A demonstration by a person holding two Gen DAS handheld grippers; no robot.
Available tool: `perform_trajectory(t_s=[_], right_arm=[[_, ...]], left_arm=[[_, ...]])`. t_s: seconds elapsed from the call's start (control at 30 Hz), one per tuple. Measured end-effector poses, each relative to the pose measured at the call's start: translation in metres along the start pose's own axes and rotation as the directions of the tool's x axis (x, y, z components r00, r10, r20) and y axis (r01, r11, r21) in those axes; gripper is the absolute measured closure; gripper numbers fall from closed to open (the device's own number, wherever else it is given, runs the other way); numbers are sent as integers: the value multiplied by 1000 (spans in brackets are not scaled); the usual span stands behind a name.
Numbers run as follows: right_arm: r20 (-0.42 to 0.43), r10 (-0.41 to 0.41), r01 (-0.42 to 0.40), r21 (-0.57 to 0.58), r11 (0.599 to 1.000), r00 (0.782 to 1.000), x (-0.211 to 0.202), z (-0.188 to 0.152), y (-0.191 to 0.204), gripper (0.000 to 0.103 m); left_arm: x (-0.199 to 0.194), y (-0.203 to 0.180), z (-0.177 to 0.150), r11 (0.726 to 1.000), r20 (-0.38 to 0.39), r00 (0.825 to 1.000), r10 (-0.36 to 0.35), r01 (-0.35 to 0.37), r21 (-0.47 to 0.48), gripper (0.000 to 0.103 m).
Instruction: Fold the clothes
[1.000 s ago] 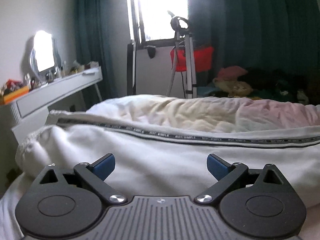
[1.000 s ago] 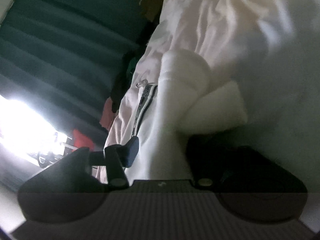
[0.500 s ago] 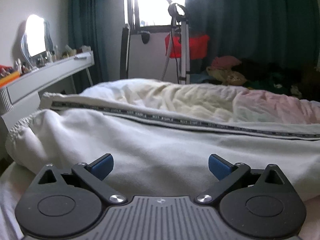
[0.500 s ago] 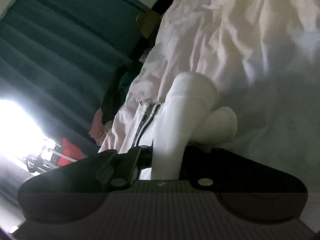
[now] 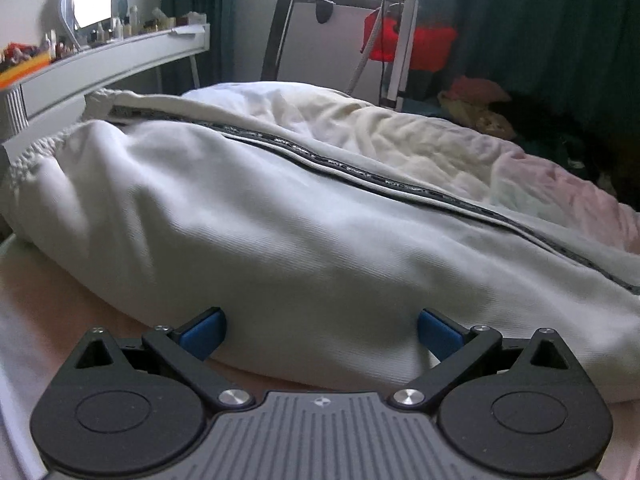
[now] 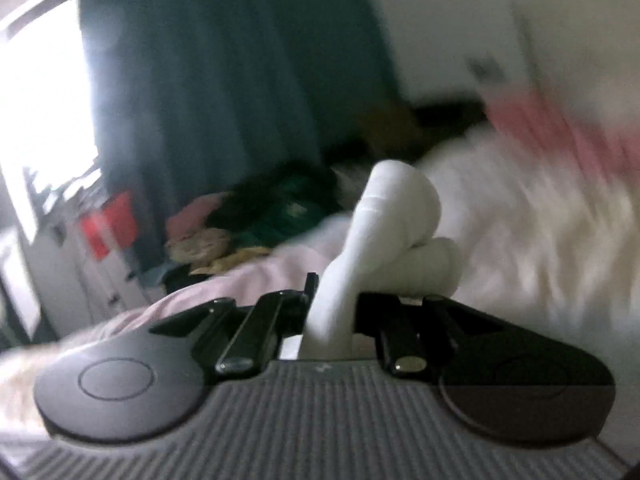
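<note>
A white garment (image 5: 256,216) with a dark lettered stripe (image 5: 360,172) lies bunched on the bed across the left wrist view. My left gripper (image 5: 320,334) is open, its blue pads on either side of the garment's near edge, low over the sheet. In the blurred right wrist view my right gripper (image 6: 330,312) is shut on a fold of the white garment (image 6: 384,216), which bulges up between and beyond the jaws.
A white shelf (image 5: 104,60) with small bottles runs along the left wall. A tripod (image 5: 396,40) and a red bag (image 5: 416,46) stand by the window. A pile of clothes (image 5: 480,104) lies at the bed's far right, before dark green curtains.
My left gripper has dropped lower and closer to the garment's edge. My right gripper closed on the white fold and swung up, turning its view toward the room.
</note>
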State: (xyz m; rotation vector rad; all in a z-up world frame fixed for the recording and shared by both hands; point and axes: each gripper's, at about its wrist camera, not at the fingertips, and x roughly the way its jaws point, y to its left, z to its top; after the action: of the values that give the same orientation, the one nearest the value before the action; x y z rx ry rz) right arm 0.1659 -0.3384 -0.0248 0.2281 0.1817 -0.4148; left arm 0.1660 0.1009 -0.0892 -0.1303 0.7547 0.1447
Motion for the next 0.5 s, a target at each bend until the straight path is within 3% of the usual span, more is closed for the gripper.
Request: perform_trajectory(t_s=[0.1,0.2,0.33,0.43,0.5], right_arm=[[58,131,-116,-216,970,990,-28,-5,72,91],[39,271,-230,-425,876,962,-51,-35,142,91],[-111,394,-387,-549,741,912,-67,-104,196,91],[-263,418,-488,-590,644,870,-69,-154,214,91],[-278,401,-482,-619,620,873,-72,-169,217,91]], left_arm=[[0,5,1,999,-23,999,-24,23,-29,0],[-1,14,5,996,-13,999,-36,35,-76,0],[-5,32,10,985,10,998,-54,55,-164,0],[-9,42,11,979,26,997,-71,75,-188,0],[-10,44,12,978,36,996,-81,86,-189,0]])
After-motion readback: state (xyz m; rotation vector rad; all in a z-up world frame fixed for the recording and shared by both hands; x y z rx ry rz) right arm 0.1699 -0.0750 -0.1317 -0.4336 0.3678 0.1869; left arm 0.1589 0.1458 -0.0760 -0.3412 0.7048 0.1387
